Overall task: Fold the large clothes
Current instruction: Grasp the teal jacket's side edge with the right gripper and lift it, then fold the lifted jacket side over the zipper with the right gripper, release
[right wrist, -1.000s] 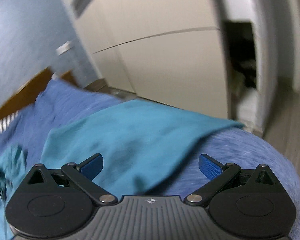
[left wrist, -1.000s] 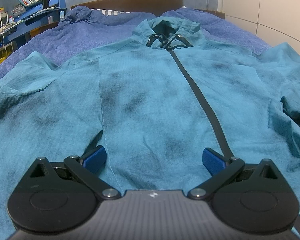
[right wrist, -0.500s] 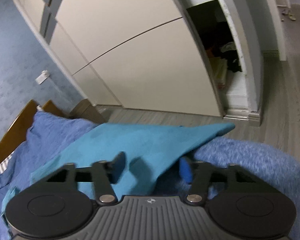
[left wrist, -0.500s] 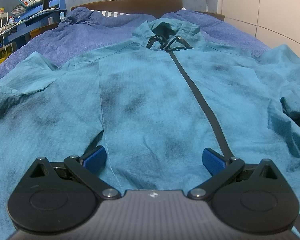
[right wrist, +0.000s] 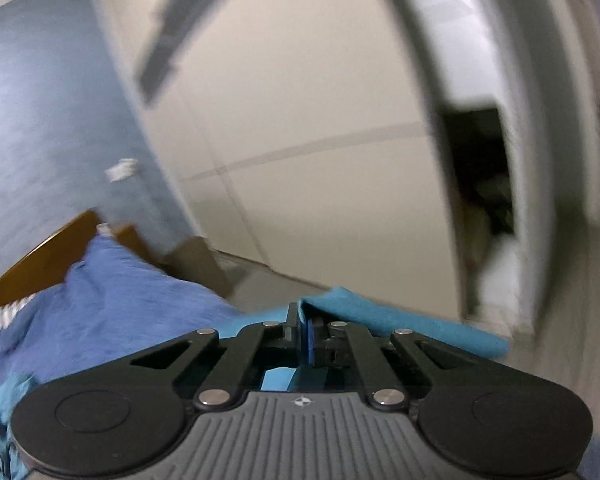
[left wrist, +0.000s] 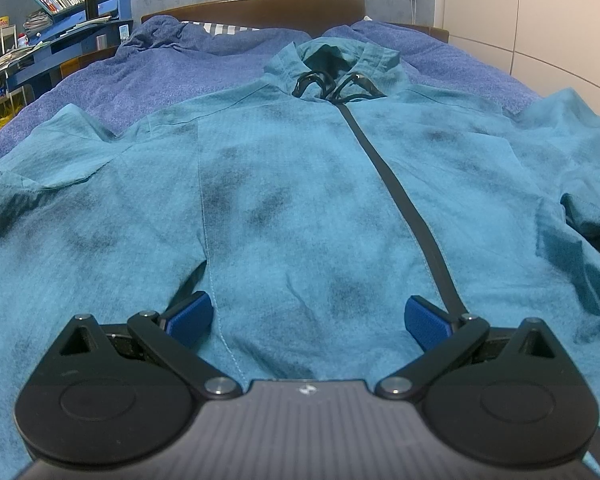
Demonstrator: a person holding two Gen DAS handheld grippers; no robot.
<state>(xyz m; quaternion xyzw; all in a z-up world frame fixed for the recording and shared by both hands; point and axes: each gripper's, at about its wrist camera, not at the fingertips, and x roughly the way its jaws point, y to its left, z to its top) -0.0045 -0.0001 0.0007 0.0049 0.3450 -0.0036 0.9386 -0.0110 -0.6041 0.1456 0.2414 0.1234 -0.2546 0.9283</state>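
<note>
A large teal jacket (left wrist: 300, 200) with a black zipper (left wrist: 404, 208) lies spread face up on a bed with a blue blanket (left wrist: 160, 76), hood toward the headboard. My left gripper (left wrist: 306, 318) is open and rests low over the jacket's lower front, its blue pads either side of the cloth. In the right wrist view my right gripper (right wrist: 305, 334) is shut on the teal sleeve (right wrist: 400, 320) of the jacket and holds it lifted above the blanket (right wrist: 120, 304). The view is blurred.
A wooden headboard (left wrist: 260, 8) stands at the far end of the bed. A blue shelf with books (left wrist: 72, 12) is at the far left. White wardrobe doors (right wrist: 320, 140) and the floor lie beyond the bed's right side.
My right gripper has closed on the teal sleeve and lifted it, its view swinging up toward the wardrobe. The left gripper has stayed still and open.
</note>
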